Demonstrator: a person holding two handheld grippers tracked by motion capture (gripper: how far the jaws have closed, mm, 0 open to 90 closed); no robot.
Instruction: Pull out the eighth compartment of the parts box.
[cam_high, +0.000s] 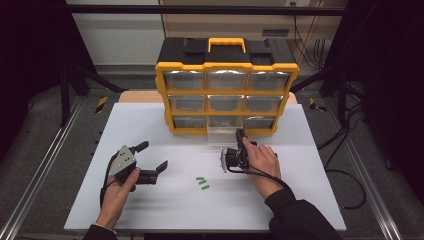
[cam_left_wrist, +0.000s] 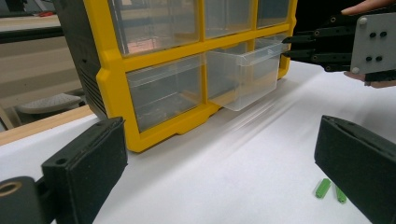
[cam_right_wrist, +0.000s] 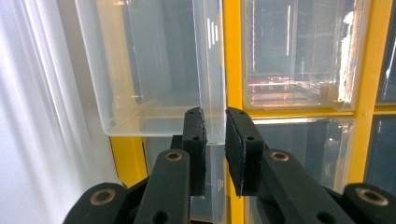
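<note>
At the table's far edge, organizer (cam_high: 227, 85): yellow-framed, nine clear drawers, front facing the person.
Bottom-middle drawer (cam_left_wrist: 245, 70): partly pulled out, long axis toward the person.
Right gripper (cam_right_wrist: 214, 122): nearer; fingers (cam_right_wrist: 194, 140) clenched on the drawer's front lip.
Left gripper (cam_high: 152, 160): fingers released, empty.
Green plugs (cam_high: 202, 183): on the table between both hands.

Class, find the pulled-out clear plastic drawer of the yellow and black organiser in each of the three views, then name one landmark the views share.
High view: the clear plastic drawer sits in the middle of the bottom row, centre of the picture, pulled out.
Left gripper view: upper centre-right, jutting out, with the right tongs at its front lip.
Right gripper view: upper centre-left, its front lip between the tongs.
Shared landmark: the organiser's yellow frame.
</note>
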